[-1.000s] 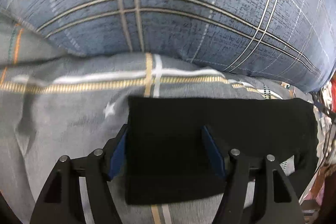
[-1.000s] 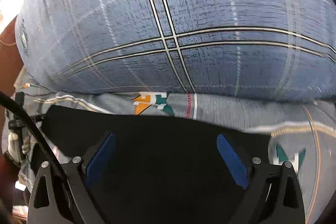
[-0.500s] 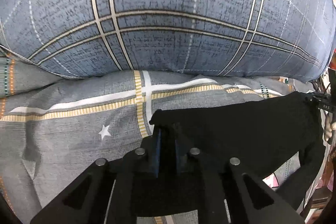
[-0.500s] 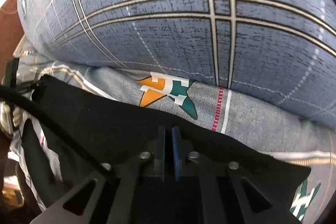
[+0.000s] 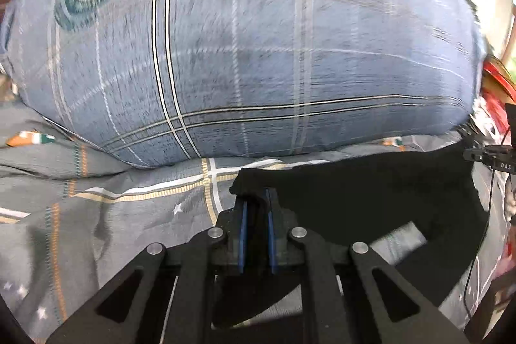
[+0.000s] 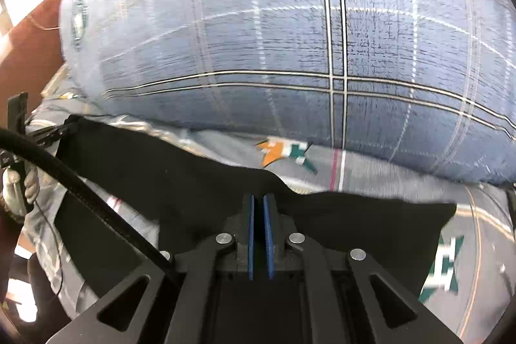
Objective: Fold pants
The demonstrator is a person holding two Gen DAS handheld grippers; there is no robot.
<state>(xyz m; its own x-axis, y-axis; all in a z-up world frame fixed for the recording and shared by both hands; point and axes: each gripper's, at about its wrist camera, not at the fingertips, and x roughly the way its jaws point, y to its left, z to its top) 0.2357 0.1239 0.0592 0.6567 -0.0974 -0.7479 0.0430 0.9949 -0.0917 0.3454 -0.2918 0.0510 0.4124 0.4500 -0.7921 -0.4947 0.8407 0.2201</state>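
Note:
The black pants (image 5: 354, 192) hang stretched between both grippers above the grey bed sheet (image 5: 96, 215). My left gripper (image 5: 256, 199) is shut on the pants' left corner, with fabric bunched between the blue pads. My right gripper (image 6: 258, 205) is shut on the top edge of the pants (image 6: 161, 170), which sag to either side of it. The other gripper and its gloved hand (image 6: 19, 182) show at the far left of the right wrist view, holding the far corner. The pants' lower part hangs down out of sight.
A large blue plaid pillow (image 5: 274, 54) lies just beyond the pants and fills the upper half of both views (image 6: 306, 37). The grey patterned sheet (image 6: 477, 234) lies under and around the pants. A brown headboard (image 6: 32, 31) stands at the left.
Both grippers were open over the flat pants, then shut on the top edge. They have since lifted it, and the fabric now hangs between them above the sheet.

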